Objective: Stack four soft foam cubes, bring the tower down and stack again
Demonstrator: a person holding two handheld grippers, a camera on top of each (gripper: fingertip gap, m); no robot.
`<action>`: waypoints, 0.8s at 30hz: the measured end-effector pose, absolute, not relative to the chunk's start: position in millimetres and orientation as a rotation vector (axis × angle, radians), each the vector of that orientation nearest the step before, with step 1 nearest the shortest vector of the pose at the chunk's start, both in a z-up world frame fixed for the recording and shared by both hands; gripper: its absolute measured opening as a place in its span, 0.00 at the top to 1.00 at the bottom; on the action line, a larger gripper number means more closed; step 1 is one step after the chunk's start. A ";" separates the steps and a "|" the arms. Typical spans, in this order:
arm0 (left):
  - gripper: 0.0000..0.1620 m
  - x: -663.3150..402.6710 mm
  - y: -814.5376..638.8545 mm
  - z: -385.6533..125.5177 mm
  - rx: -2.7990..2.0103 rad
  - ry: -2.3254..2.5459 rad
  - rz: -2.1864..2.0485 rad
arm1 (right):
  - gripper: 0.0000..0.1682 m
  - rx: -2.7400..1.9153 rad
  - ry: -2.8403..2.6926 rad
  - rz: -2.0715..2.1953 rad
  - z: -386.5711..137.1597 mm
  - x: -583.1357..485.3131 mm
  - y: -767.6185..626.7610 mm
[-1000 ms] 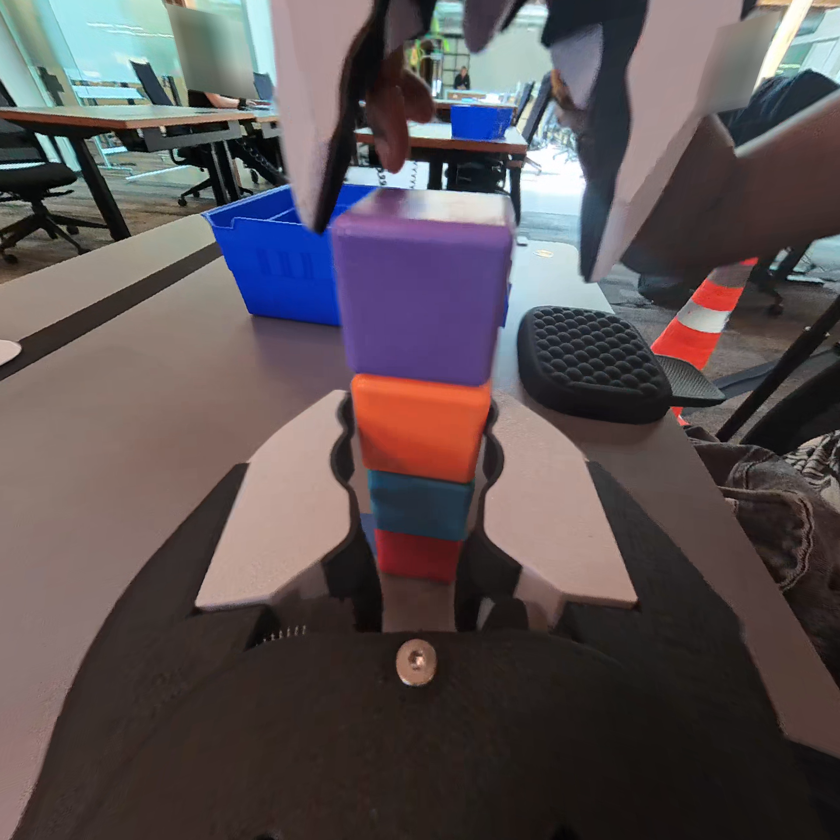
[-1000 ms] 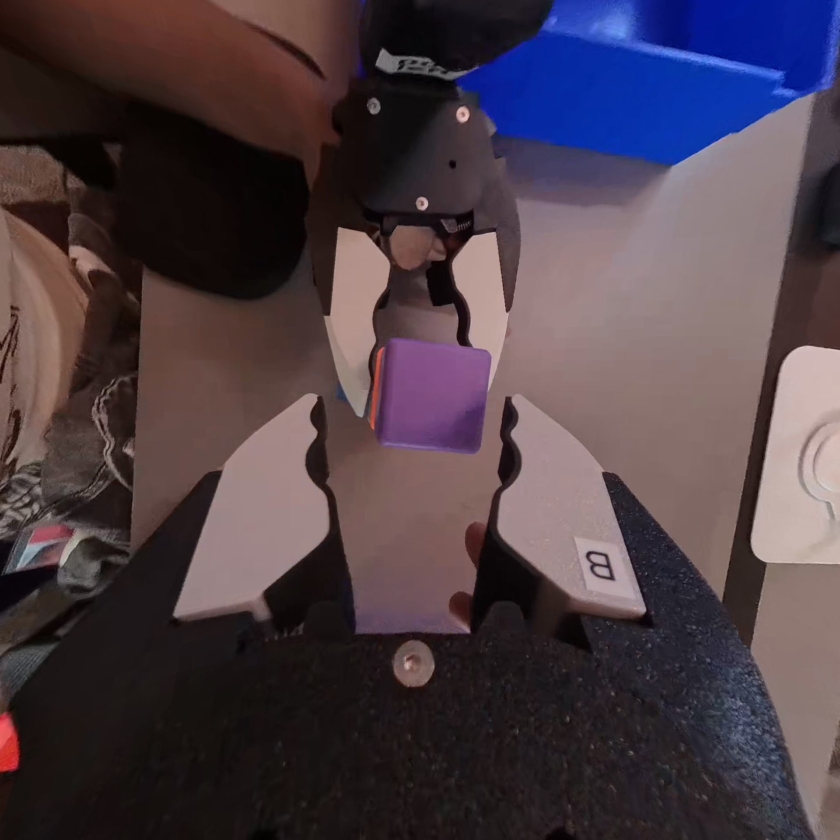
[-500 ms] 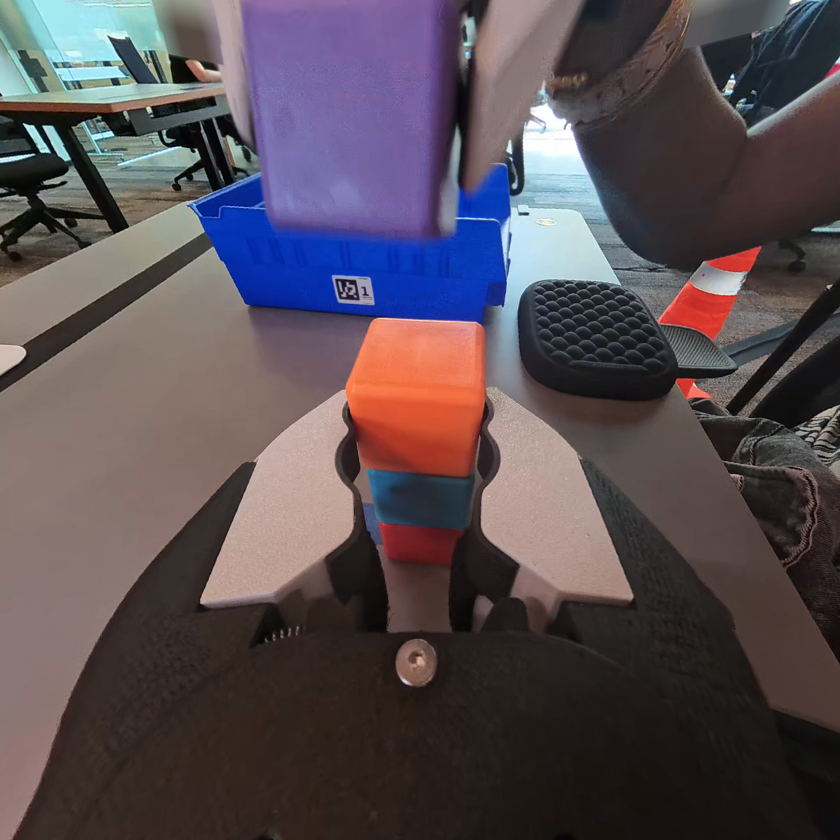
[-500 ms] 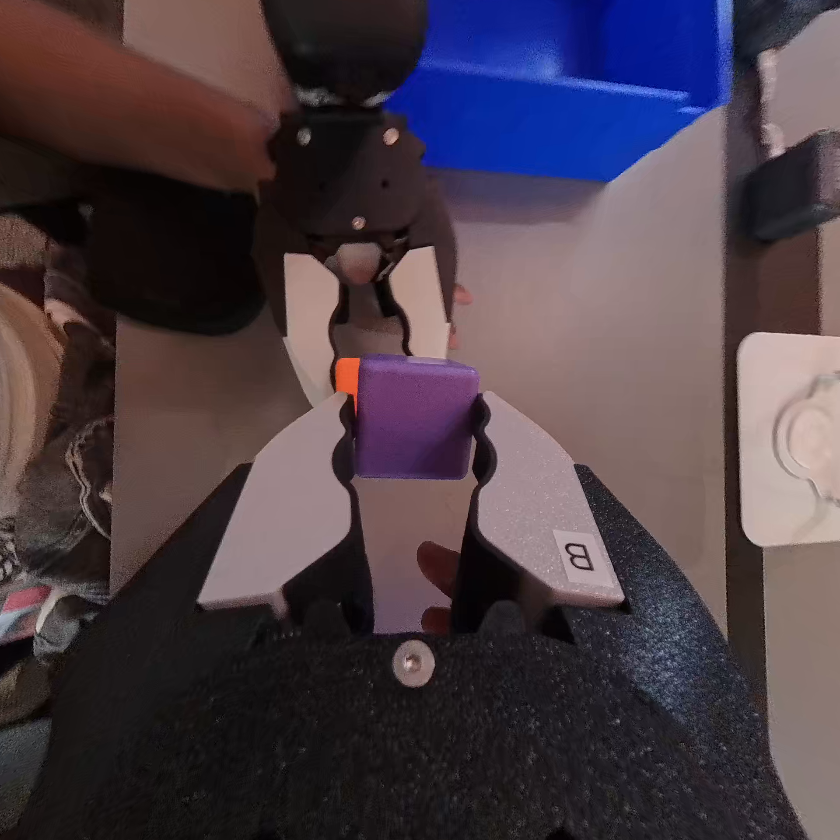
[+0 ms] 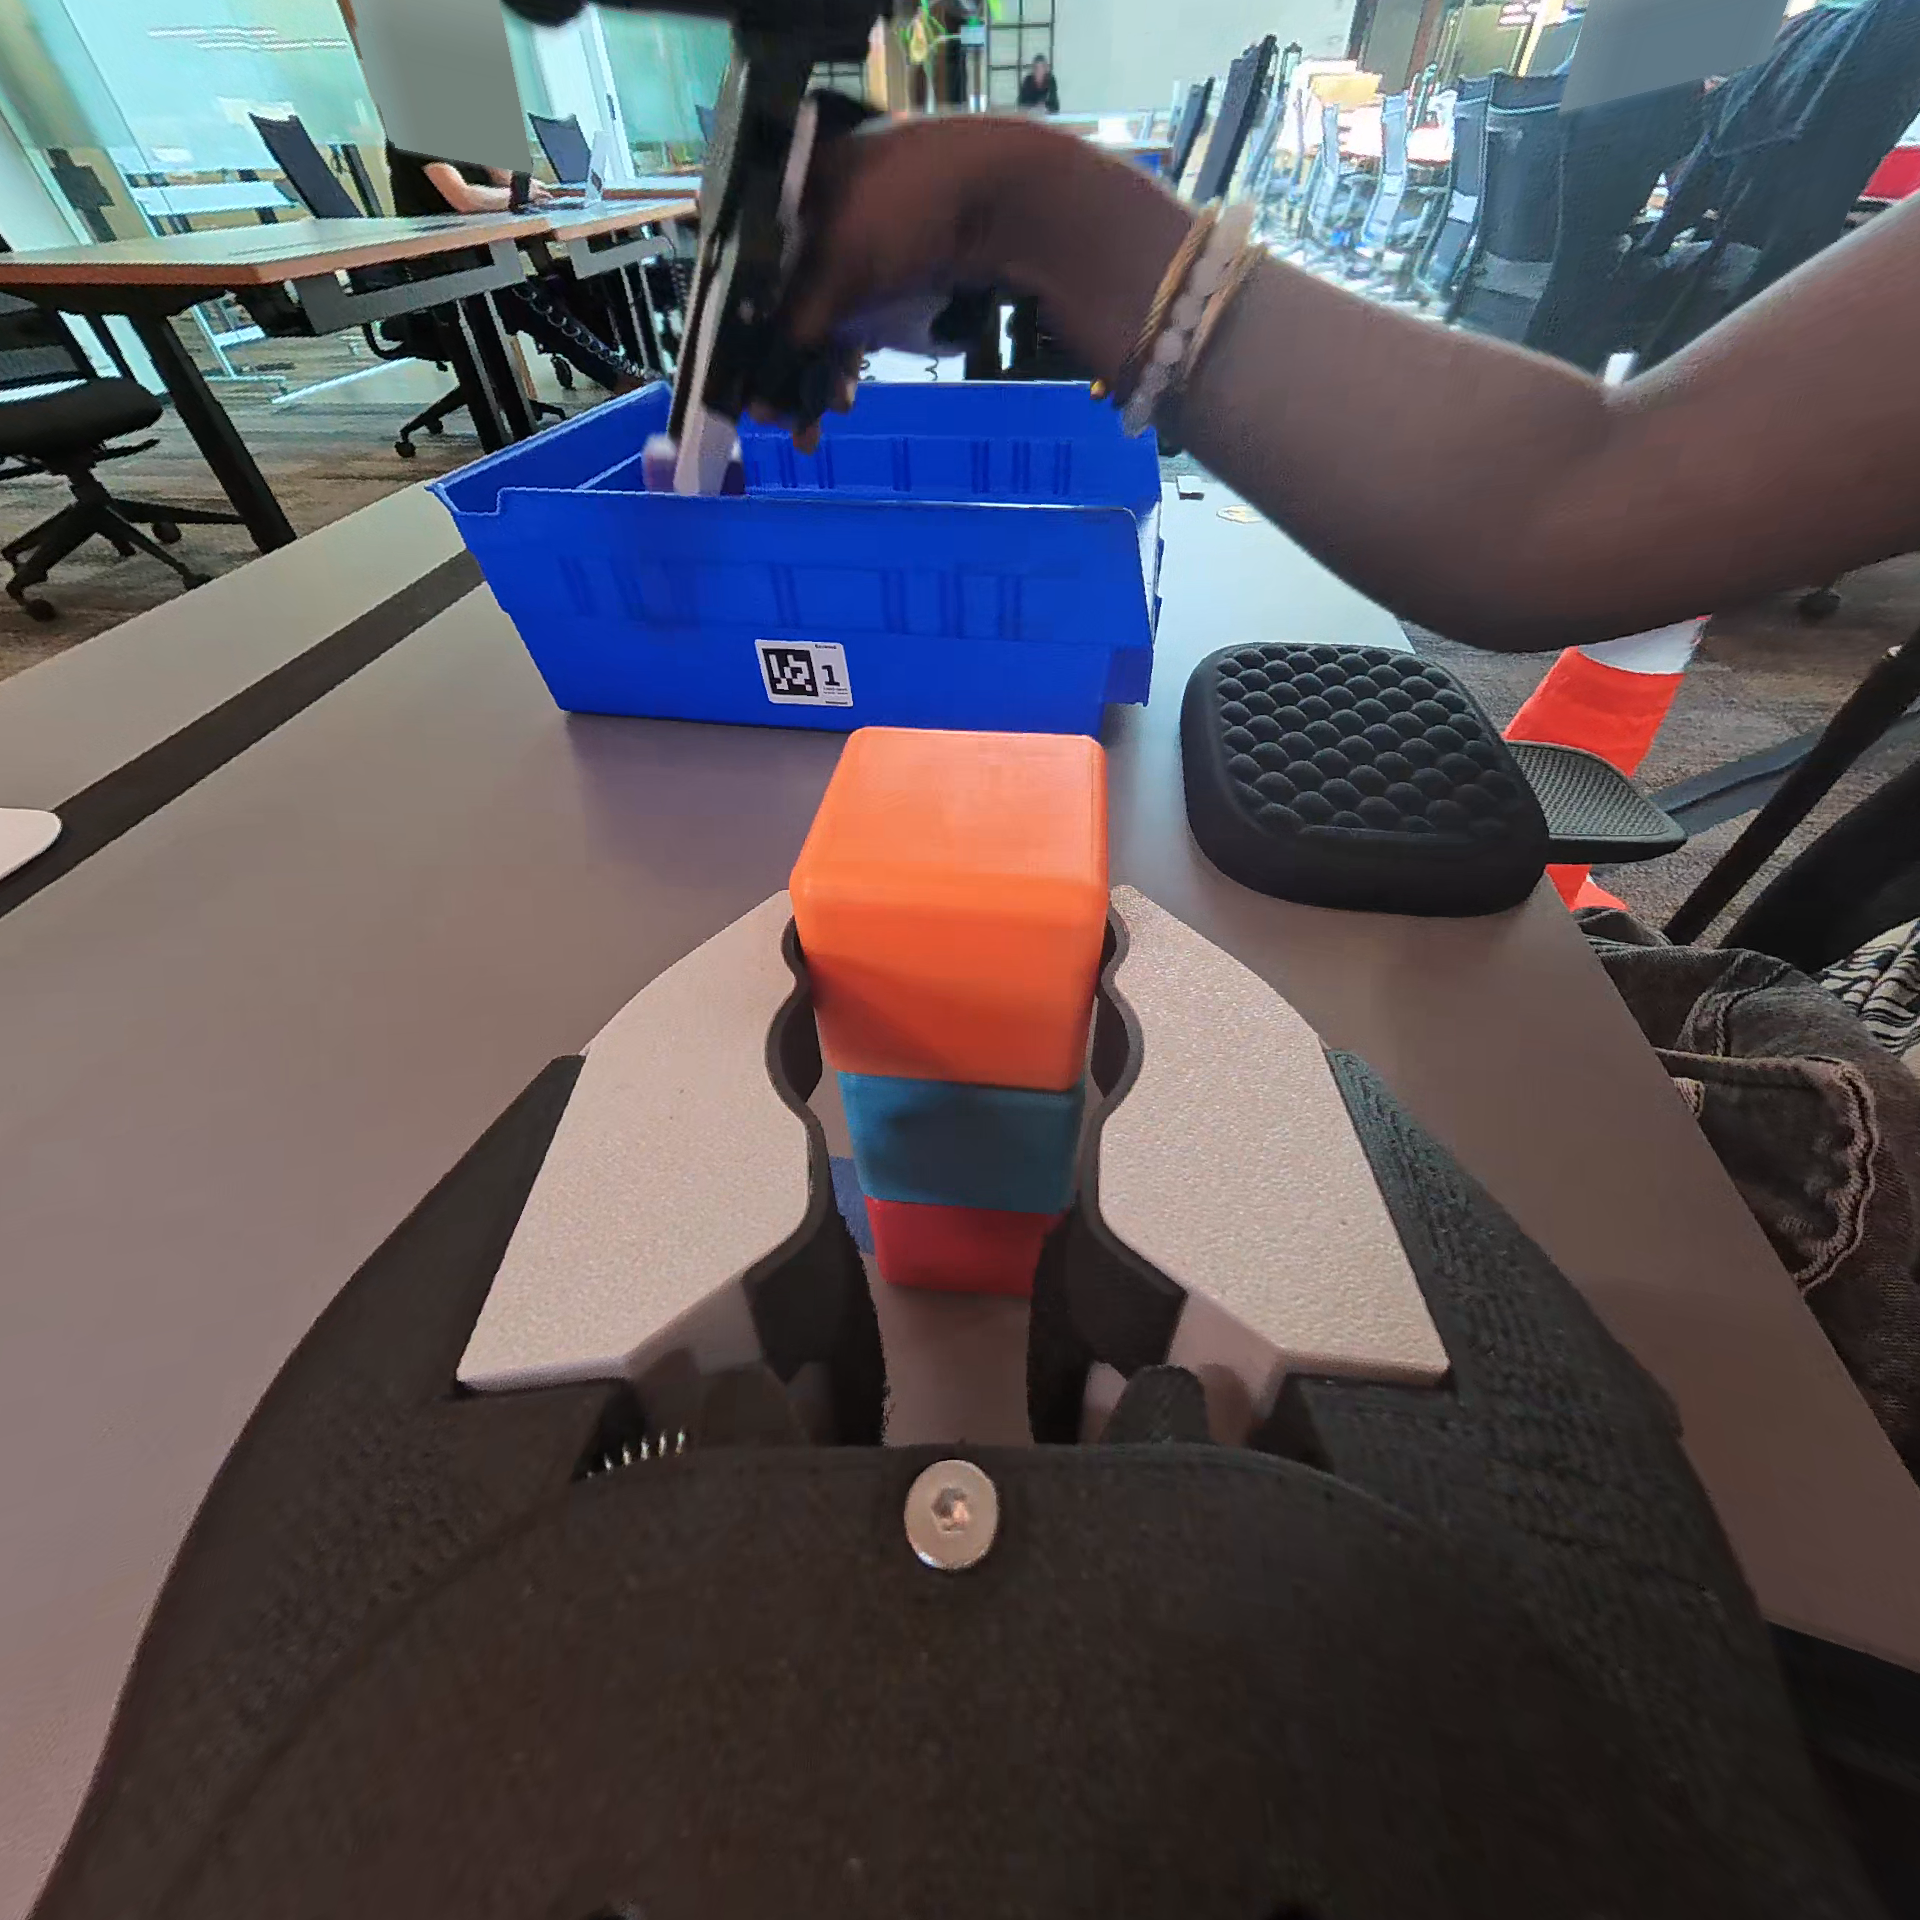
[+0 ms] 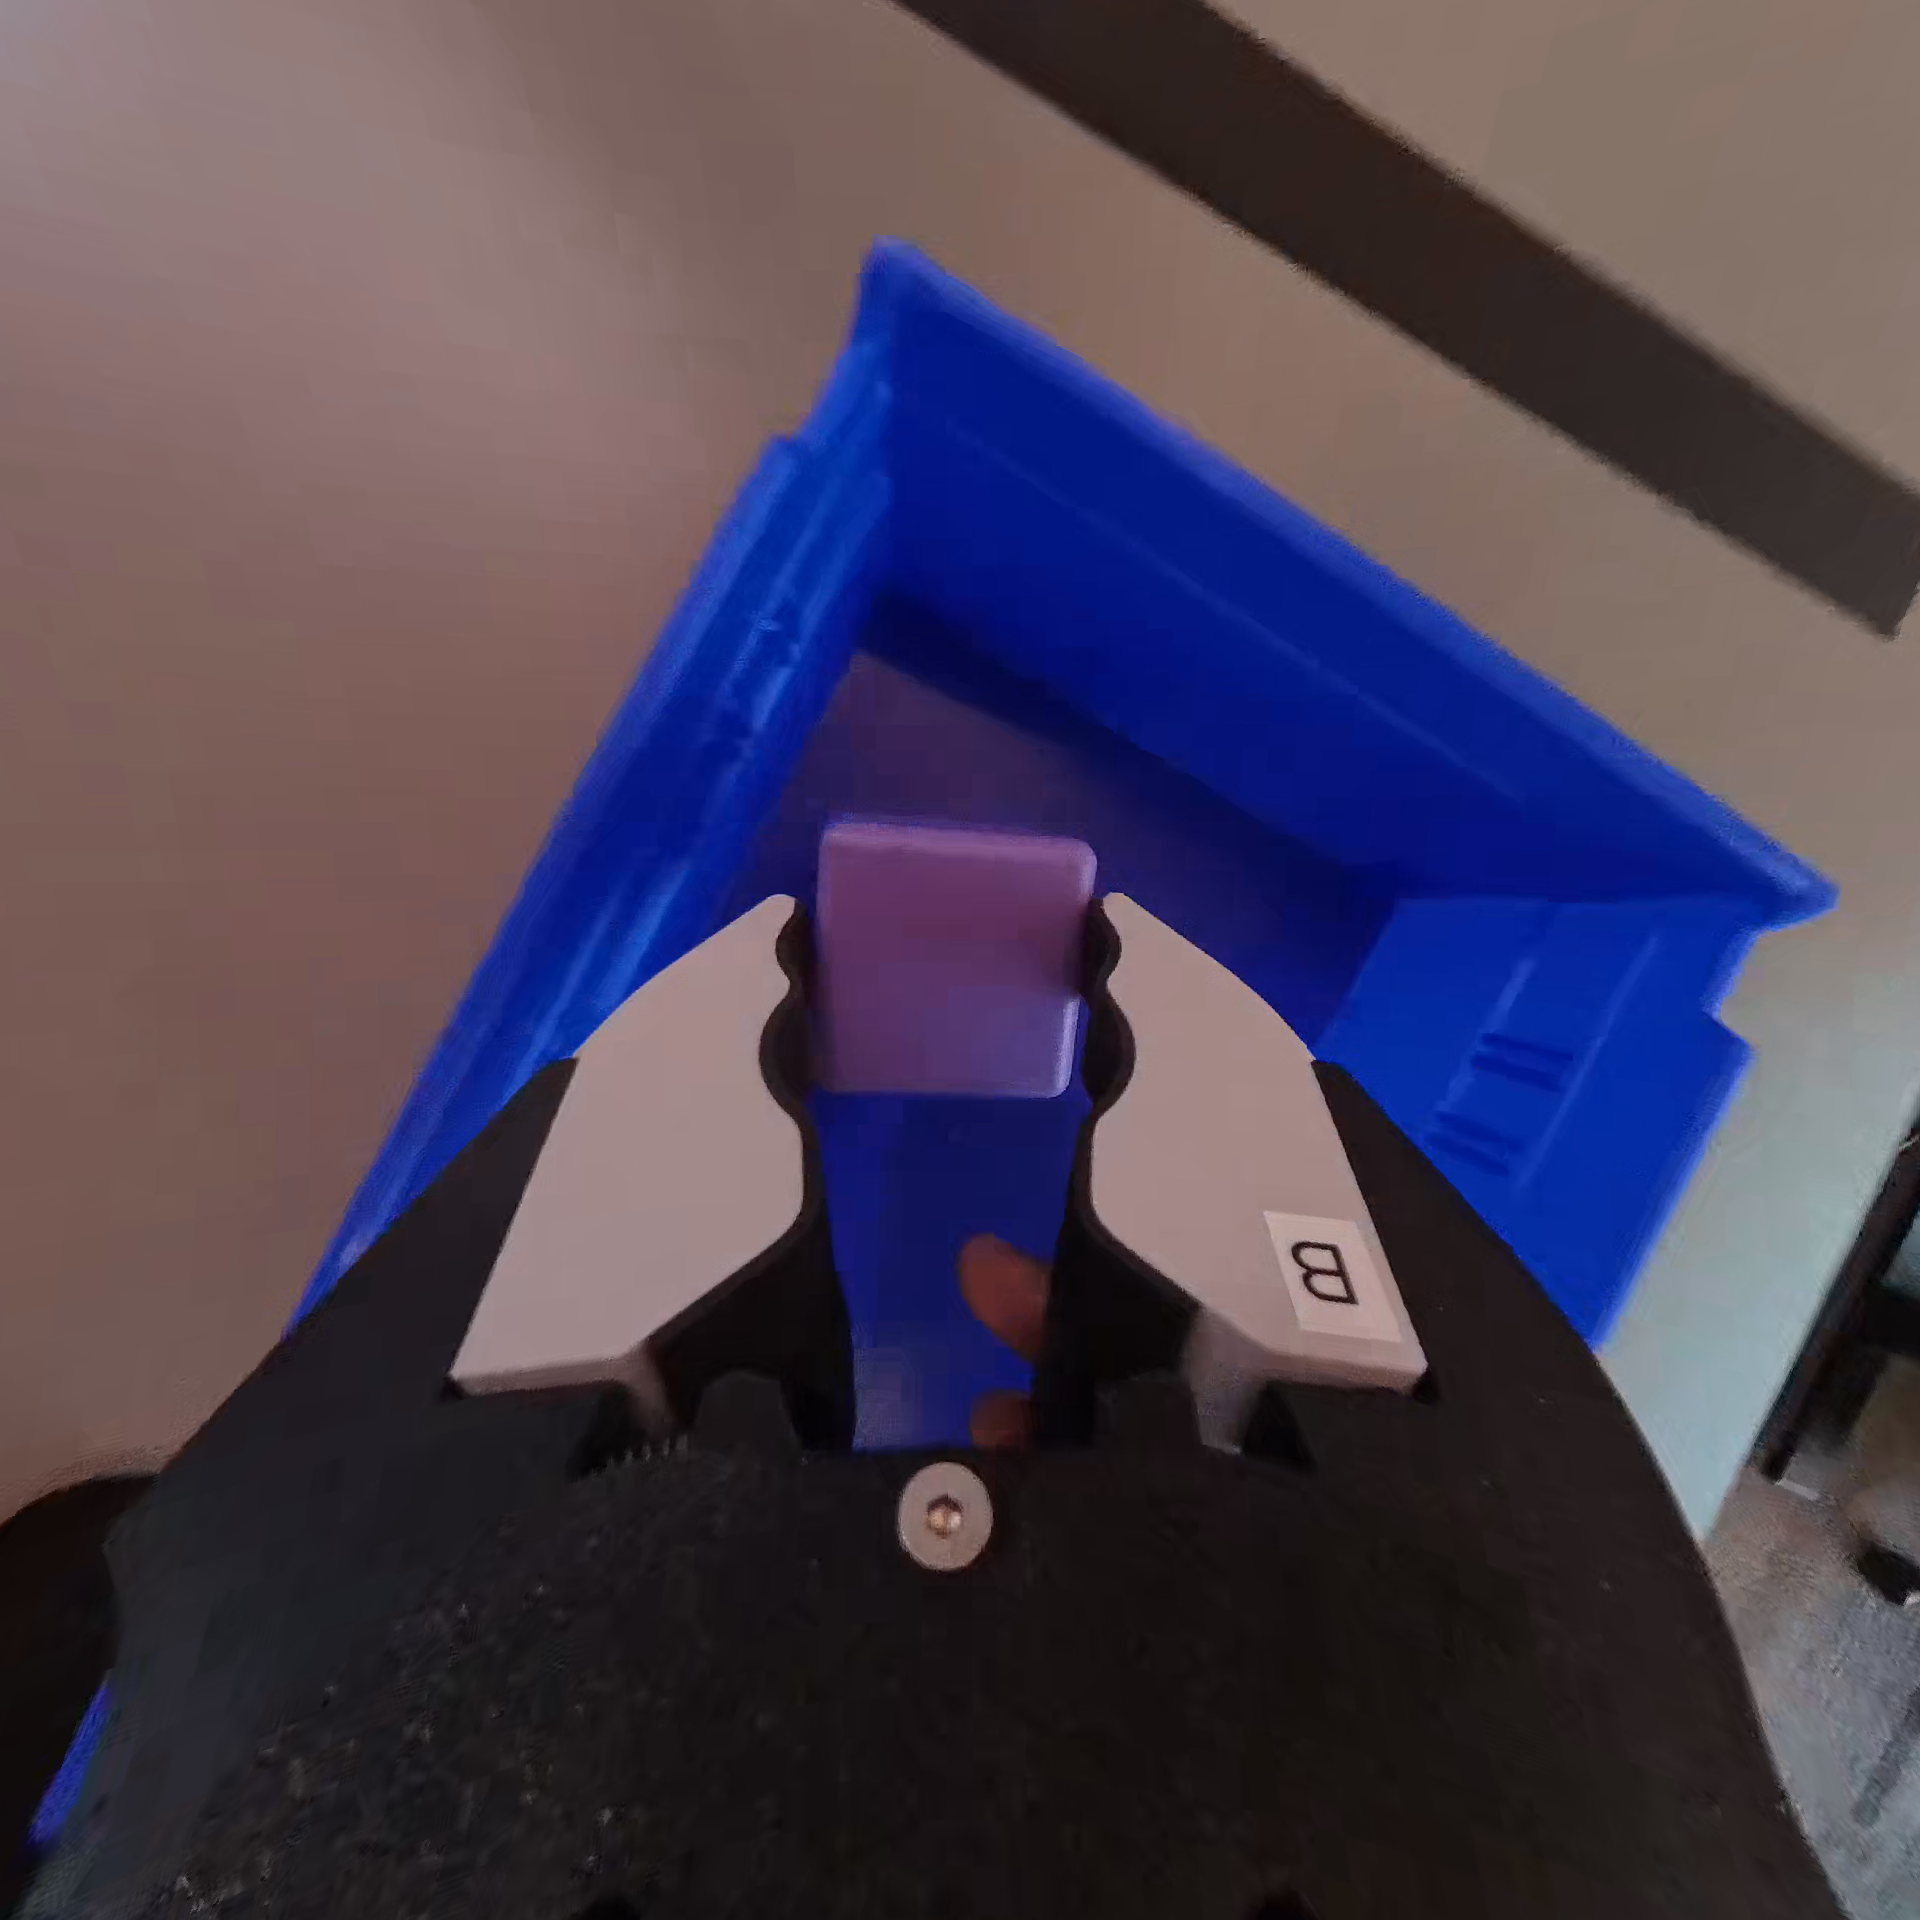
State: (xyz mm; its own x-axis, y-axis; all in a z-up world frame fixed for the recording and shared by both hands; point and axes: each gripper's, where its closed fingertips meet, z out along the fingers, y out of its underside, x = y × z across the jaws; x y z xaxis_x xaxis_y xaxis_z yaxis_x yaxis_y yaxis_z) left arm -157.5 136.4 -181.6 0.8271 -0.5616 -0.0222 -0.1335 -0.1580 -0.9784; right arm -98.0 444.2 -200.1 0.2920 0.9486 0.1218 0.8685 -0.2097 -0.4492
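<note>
A tower of three foam cubes stands on the grey table: orange (image 5: 951, 831) on top, blue (image 5: 961, 1143) in the middle, red (image 5: 956, 1242) at the bottom. My left gripper (image 5: 951, 914) is closed around this tower, its fingers touching the sides. My right gripper (image 6: 945, 914) is shut on the purple cube (image 6: 951, 966) and holds it down inside the blue bin (image 6: 1247, 665). In the left wrist view the right gripper (image 5: 707, 457) dips into the bin (image 5: 810, 592) at its far left, and a bit of the purple cube (image 5: 660, 462) shows above the rim.
A black textured pad (image 5: 1351, 769) lies right of the bin near the table's right edge. The person's arm (image 5: 1455, 447) reaches across above the bin. A dark strip (image 6: 1455, 312) runs along the table. An orange-white cone (image 5: 1610, 707) stands on the floor. My hands' fingertips stand some 30 centimetres from each other.
The right gripper closed on the purple cube, lifted it off the tower and carried it away into the blue bin. The left gripper stayed around the three remaining cubes.
</note>
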 end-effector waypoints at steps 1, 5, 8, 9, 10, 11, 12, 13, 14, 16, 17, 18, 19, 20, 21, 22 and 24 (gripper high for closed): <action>0.69 -157.3 136.2 -181.5 -1.710 0.546 -0.409 | 0.71 -2.175 -1.624 0.249 -212.7 -100.9 449.6; 0.69 -157.4 136.3 -181.5 -1.710 0.548 -0.406 | 0.70 -2.288 -1.619 0.201 -247.4 -110.5 467.3; 0.69 -157.7 136.4 -181.5 -1.711 0.546 -0.408 | 0.71 -2.326 -1.638 0.181 -262.5 -112.4 470.1; 0.69 -157.6 136.6 -181.5 -1.712 0.546 -0.407 | 0.70 -2.324 -1.636 0.178 -264.1 -112.7 470.6; 0.69 -157.5 136.7 -181.4 -1.713 0.547 -0.405 | 0.70 -2.320 -1.635 0.179 -264.1 -113.0 470.4; 0.69 -157.1 136.8 -181.3 -1.713 0.550 -0.405 | 0.70 -2.315 -1.640 0.179 -263.6 -112.7 469.9; 0.69 -156.8 136.6 -181.2 -1.715 0.557 -0.403 | 0.70 -2.299 -1.638 0.192 -260.9 -113.3 469.6; 0.69 -157.5 136.8 -181.7 -1.722 0.560 -0.393 | 0.66 -2.281 -1.617 0.224 -254.6 -114.5 469.4; 0.68 -160.1 137.8 -182.2 -1.727 0.557 -0.363 | 0.62 -2.263 -1.580 0.266 -244.4 -115.5 469.2; 0.51 -165.7 139.2 -181.2 -1.725 0.534 -0.316 | 0.54 -2.196 -1.489 0.325 -213.1 -114.4 469.8; 0.46 -166.8 138.5 -183.4 -1.741 0.533 -0.317 | 0.53 -2.144 -1.450 0.336 -193.0 -112.6 468.6; 0.43 -166.9 137.6 -187.6 -1.766 0.537 -0.328 | 0.52 -2.069 -1.434 0.359 -170.2 -112.9 462.6; 0.42 -166.6 137.0 -193.6 -1.795 0.547 -0.335 | 0.53 -1.965 -1.450 0.411 -145.5 -117.4 449.0; 0.42 -166.2 137.1 -199.9 -1.822 0.559 -0.334 | 0.55 -1.836 -1.500 0.492 -121.1 -125.7 426.0; 0.42 -164.7 137.1 -206.0 -1.847 0.577 -0.334 | 0.57 -1.691 -1.588 0.598 -99.8 -136.2 393.0; 0.43 -162.6 137.3 -211.0 -1.866 0.595 -0.337 | 0.58 -1.536 -1.713 0.712 -84.2 -146.1 351.5; 0.47 -158.2 139.4 -215.9 -1.875 0.607 -0.345 | 0.55 -1.234 -2.028 0.896 -75.9 -154.3 261.3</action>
